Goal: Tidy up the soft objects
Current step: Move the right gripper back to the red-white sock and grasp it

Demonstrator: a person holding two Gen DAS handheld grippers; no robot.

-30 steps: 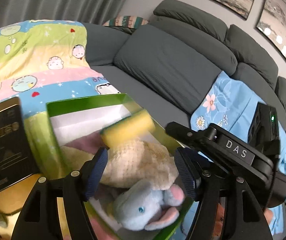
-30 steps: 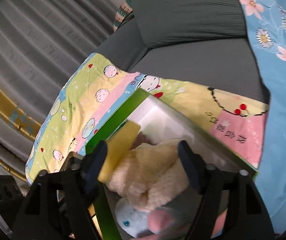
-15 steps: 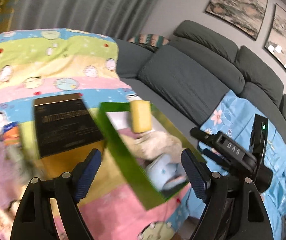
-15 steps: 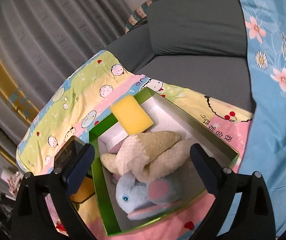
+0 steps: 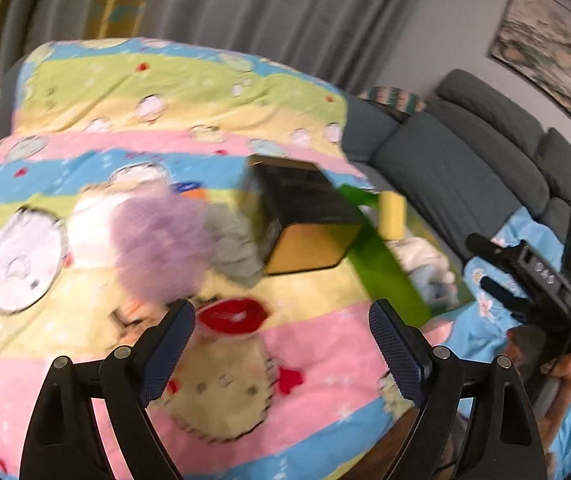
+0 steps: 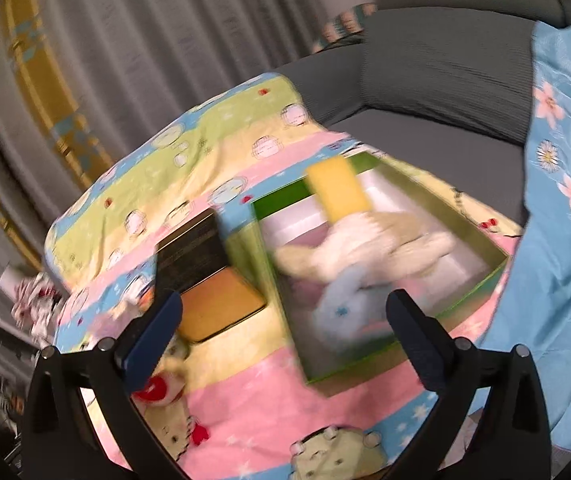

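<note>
Grippers: left gripper (image 5: pixel 281 344) and right gripper (image 6: pixel 283 328) both wide open, holding nothing | blurry fluffy purple puff (image 5: pixel 157 248) on striped cartoon blanket (image 5: pixel 305 368) | black-and-gold box (image 5: pixel 305 220) | green cardboard box (image 6: pixel 281 280) holds blurry blue plush bunny (image 6: pixel 341 308), cream plush (image 6: pixel 365 248), yellow sponge (image 6: pixel 337 188) | grey sofa (image 6: pixel 445 64) behind.

Soft things in the green box (image 6: pixel 481 240), 1 box: 1 yellow sponge (image 6: pixel 339 188), 1 cream plush (image 6: pixel 369 248), 1 blue plush (image 6: pixel 345 312). Beside it stands 1 black-and-gold box (image 5: pixel 305 220). On the blanket (image 5: pixel 125 92) lie 1 purple fluffy item (image 5: pixel 157 240), 1 grey cloth (image 5: pixel 233 240) and 1 white item (image 5: pixel 89 228); blur hides any more.
</note>
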